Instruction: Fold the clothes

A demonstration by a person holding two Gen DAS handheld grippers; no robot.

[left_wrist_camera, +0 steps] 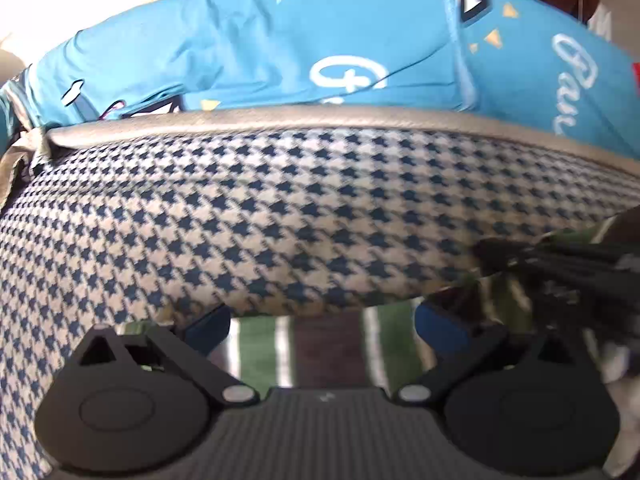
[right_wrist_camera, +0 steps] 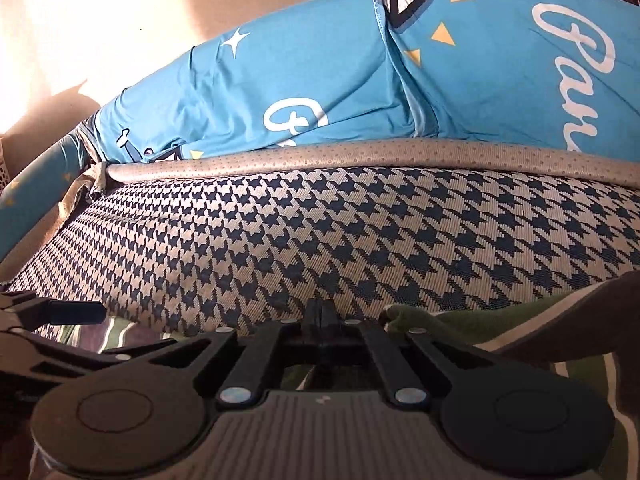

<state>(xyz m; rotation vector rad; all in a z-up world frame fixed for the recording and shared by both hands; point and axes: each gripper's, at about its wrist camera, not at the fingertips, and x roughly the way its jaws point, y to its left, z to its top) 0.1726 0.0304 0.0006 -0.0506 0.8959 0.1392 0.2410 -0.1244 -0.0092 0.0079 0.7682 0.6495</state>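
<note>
A: Where does the striped garment (left_wrist_camera: 304, 344) lie?

B: At the near edge of the houndstooth mattress (left_wrist_camera: 280, 220), directly under both tools; its green, white and dark stripes run away from the cameras. A blue printed sheet (left_wrist_camera: 240, 48) lies beyond.

A: And the tools?

B: The left hand-held gripper (left_wrist_camera: 320, 324) is spread, blue pads either side of the stripes. The right hand-held gripper (right_wrist_camera: 320, 312) is pressed together, seemingly pinching the cloth's edge. They sit side by side, equally near.

left tool (left_wrist_camera: 322, 326) spread; right tool (right_wrist_camera: 322, 312) closed
</note>
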